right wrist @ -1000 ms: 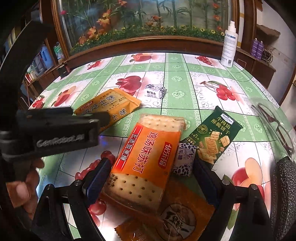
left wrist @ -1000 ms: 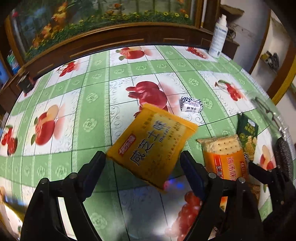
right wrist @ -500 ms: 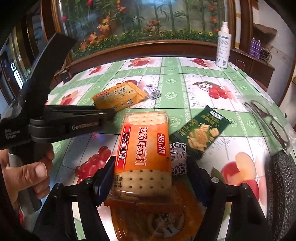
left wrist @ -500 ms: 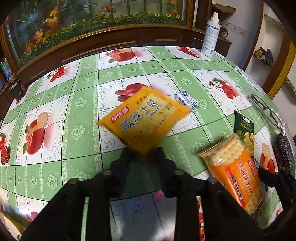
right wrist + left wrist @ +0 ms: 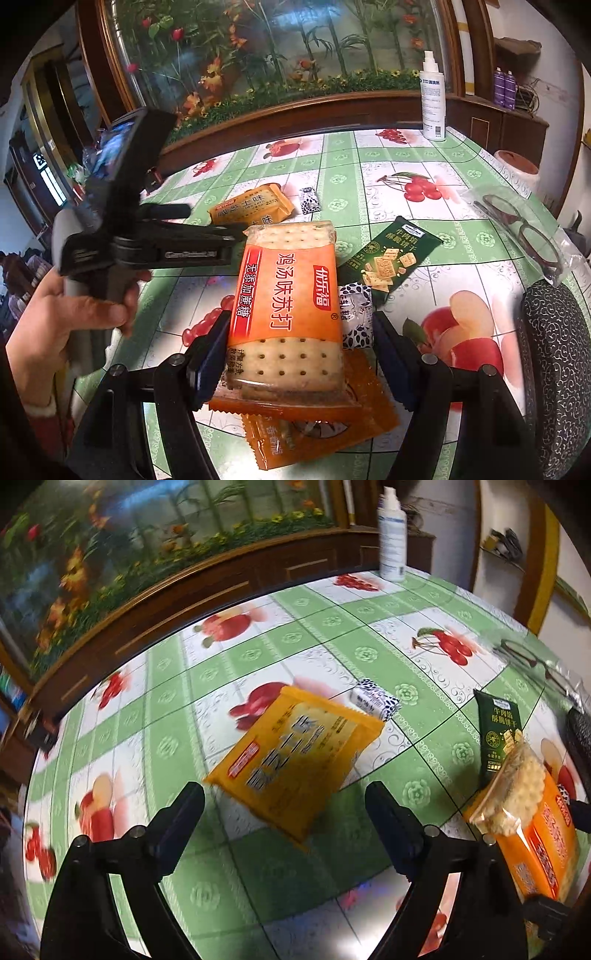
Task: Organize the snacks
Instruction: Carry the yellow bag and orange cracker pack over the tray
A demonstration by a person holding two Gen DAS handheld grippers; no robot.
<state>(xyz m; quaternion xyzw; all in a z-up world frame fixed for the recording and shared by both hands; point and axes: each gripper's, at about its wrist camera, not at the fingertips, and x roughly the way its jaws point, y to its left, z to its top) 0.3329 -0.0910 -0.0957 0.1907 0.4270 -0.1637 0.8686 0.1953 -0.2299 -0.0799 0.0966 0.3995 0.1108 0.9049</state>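
Sorting status: early; snacks lie scattered on the green-and-white fruit-print tablecloth (image 5: 417,162), no tidy group visible yet.
Left gripper (image 5: 284,803): jaws opening wide, nothing pressed between them; the flat yellow cracker packet (image 5: 295,760) lies on the cloth just ahead, blurred, partly between the tips.
Right gripper (image 5: 301,341): jaws partly open; left pad appears to touch the edge of the orange soda-cracker pack with clear ends (image 5: 291,306), right pad stands clear of it, so whether there is a real grip I cannot tell.
Orange pack position: raised at its far end, lying over a flat orange foil sachet (image 5: 321,432), touching a small white-and-black patterned candy wrapper (image 5: 356,317).
Other snacks: dark green biscuit sachet (image 5: 391,254) just beside the orange pack; second small patterned candy (image 5: 375,699) touching the yellow packet's far corner.
Left to do: judged most of it; yellow packet, both candies, green sachet and orange items look unsorted.
Edges: table rim near on the right, where glasses in a clear sleeve (image 5: 524,229) and a dark patterned case (image 5: 554,350) sit; white spray bottle (image 5: 433,99) at the far edge.
Open room: wide bare cloth in the far middle and left of the yellow packet.
Crowding: the two grippers are close; person's left hand (image 5: 66,321) sits just beside the orange pack.
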